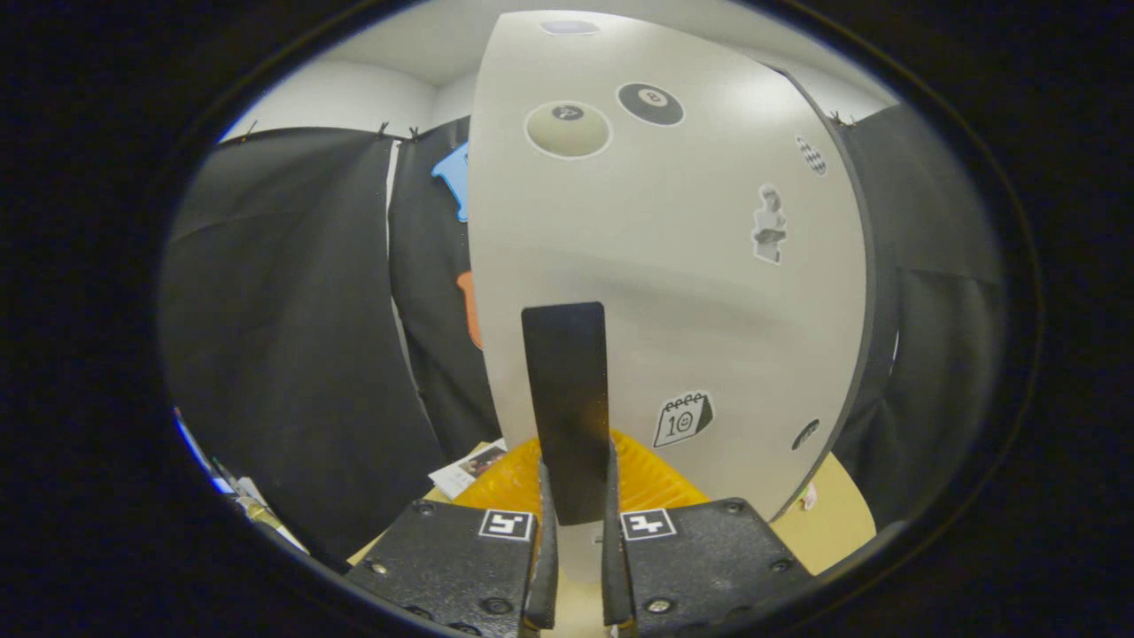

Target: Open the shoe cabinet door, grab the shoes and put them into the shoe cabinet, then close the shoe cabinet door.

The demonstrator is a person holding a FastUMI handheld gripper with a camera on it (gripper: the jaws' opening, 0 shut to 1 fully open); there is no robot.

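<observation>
In the gripper view, the gripper (576, 523) is seen pinching the dark handle (567, 403) of the white shoe cabinet door (673, 266), one finger on each side of it. Whether the door is being opened or closed cannot be told, and the shoes are not identified. A steady pull or push along the door's arc is called for next. On the stickers, an "8" and a "10" can be read.

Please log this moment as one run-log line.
stage: at door | gripper: shut on door handle | shoe cabinet door: facing gripper | orange item: below door
</observation>
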